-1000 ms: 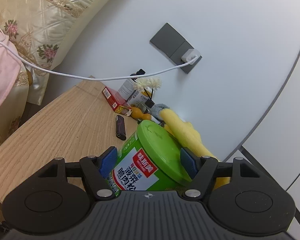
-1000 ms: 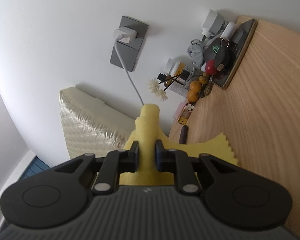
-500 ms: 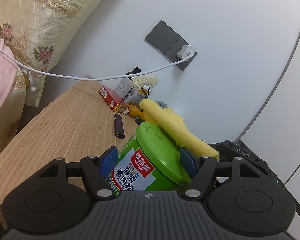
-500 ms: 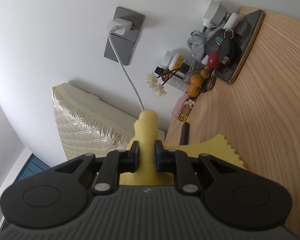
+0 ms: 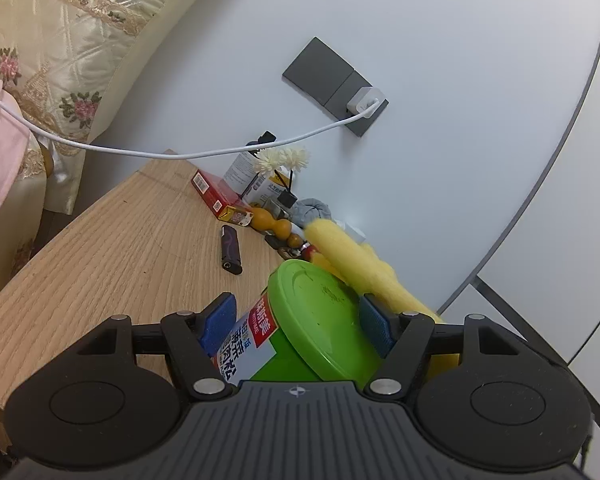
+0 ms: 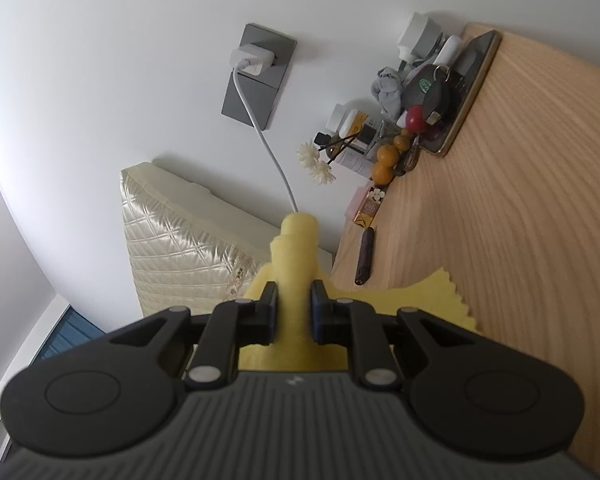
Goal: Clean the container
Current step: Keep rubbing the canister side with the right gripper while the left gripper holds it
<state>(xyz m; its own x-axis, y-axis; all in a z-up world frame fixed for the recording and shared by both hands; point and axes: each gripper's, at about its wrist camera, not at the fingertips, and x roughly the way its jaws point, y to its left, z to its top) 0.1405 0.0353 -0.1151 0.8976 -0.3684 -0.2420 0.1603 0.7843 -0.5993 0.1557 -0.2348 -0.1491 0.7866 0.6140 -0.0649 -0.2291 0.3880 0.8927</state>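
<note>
A green container with a green lid is clamped between the blue pads of the left gripper and held tilted above the wooden table. A rolled yellow cloth is pinched tightly in the right gripper; in the left wrist view the cloth is seen just beyond the lid's far edge. A dark lighter and a red box are seen lying on the table near the wall.

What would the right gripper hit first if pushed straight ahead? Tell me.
The right gripper is shut on the yellow cloth, whose rolled end leads. Beyond it lies the white charger cable, then the wall; depth is unclear.
</note>
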